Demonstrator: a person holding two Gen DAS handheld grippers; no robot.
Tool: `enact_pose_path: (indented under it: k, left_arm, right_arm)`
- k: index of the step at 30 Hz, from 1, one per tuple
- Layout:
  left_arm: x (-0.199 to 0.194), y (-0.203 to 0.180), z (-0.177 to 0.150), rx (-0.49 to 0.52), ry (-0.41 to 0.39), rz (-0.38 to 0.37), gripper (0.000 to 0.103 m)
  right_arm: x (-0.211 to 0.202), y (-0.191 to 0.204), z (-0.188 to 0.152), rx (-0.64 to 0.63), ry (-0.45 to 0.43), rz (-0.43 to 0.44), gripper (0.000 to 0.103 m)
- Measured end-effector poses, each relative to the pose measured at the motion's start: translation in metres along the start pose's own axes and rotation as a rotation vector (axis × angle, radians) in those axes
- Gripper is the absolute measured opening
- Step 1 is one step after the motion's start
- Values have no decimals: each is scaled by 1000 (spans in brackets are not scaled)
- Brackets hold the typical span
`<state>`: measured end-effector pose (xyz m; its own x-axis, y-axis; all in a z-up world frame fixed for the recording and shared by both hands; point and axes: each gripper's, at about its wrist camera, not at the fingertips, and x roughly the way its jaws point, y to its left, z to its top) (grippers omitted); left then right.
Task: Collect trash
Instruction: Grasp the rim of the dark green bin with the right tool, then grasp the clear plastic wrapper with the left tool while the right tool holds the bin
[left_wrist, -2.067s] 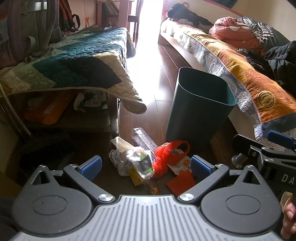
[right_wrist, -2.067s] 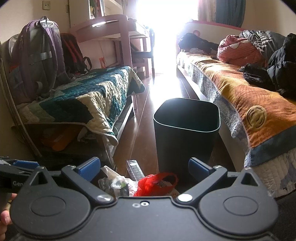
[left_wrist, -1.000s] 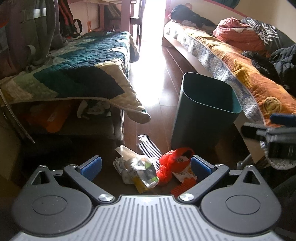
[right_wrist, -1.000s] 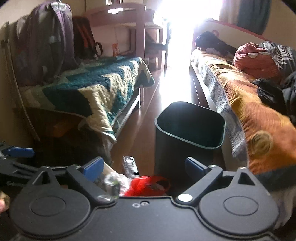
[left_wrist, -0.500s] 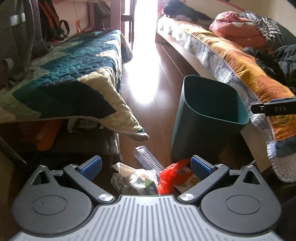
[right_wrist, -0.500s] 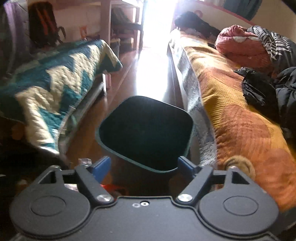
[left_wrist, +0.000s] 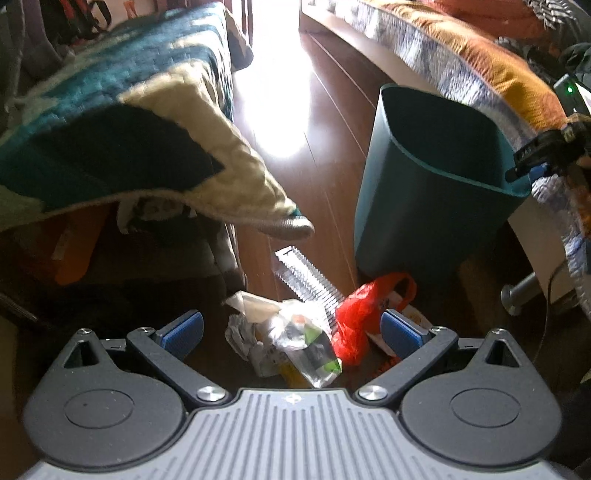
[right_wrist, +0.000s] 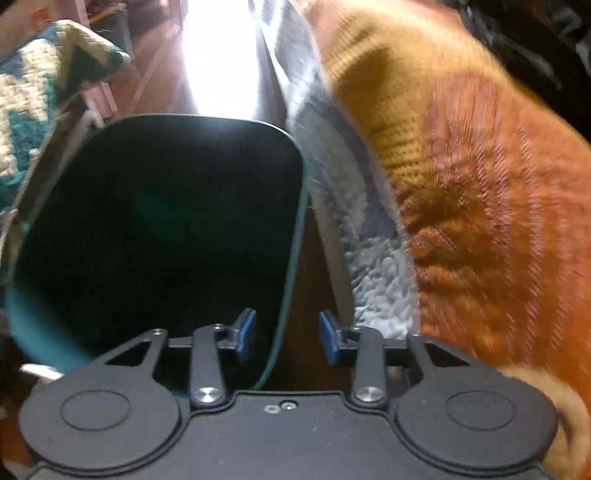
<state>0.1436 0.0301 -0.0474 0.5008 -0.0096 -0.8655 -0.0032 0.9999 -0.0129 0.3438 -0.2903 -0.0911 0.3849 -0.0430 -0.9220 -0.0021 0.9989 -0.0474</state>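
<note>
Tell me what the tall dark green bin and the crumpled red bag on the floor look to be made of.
Tall dark green bin: likely moulded plastic, matte; thin even rim, smooth seamless walls.
Crumpled red bag: probably thin plastic film, glossy; sharp creases, loop handle, light glinting off it.

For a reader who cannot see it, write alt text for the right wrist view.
The right gripper straddles the near rim of a dark green bin, jaws just closing, pads not yet touching it. An orange quilt fills the right side.
</note>
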Motion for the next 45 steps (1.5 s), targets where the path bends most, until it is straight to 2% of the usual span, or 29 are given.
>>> enact_pose_path:
  k: [5, 8, 9, 10, 15, 20, 25, 29, 34, 36, 38, 40, 41, 42, 43, 45]
  left_arm:
    - [27, 6, -8, 33, 38, 15, 103]
    - [44, 9, -12, 58, 50, 4, 103]
    - [50, 9, -13, 67, 56, 0, 103]
    - [58, 10, -16, 76, 64, -4, 103]
    - [97, 10, -28, 96, 135, -7, 103]
    - [135, 12, -31, 66, 195, -16, 103]
    - [171, 15, -29, -19, 247, -40, 103]
    - [204, 20, -33, -168, 336, -77, 103]
    - [228, 23, -35, -310, 356, -47, 102]
    - [234, 24, -34, -339, 363, -44, 93]
    - [242, 21, -32, -338, 384, -41, 72]
    - [250, 19, -34, -326, 411, -12, 68]
    - [251, 19, -35, -326, 409, -7, 63]
    - [250, 20, -35, -322, 398, -4, 55]
    - [248, 19, -35, -304, 396, 16, 40]
    - [244, 21, -36, -289, 406, 27, 33]
  right_arm:
    - [26, -8, 10, 31, 50, 13, 25]
    - [37, -9, 11, 48, 62, 47, 13]
    - [37, -10, 11, 53, 55, 64, 7]
    - [36, -9, 11, 51, 43, 72, 5]
    - [28, 1, 5, 17, -41, 18, 4]
    - [20, 4, 0, -31, -92, -13, 3]
    - [-4, -12, 7, -85, -187, -59, 2]
    - [-17, -6, 3, -169, -238, -94, 3]
    - [-23, 11, -1, -236, -273, -107, 3]
    - [-23, 17, -2, -251, -280, -114, 3]
    - [-24, 21, -3, -268, -292, -118, 3]
    - [-23, 29, -3, -289, -304, -122, 3]
    - [-23, 33, -2, -296, -308, -123, 3]
    - [-24, 37, -2, -308, -312, -125, 3]
    - [-24, 40, -1, -319, -317, -127, 3]
    - [-24, 45, -2, -335, -327, -130, 3]
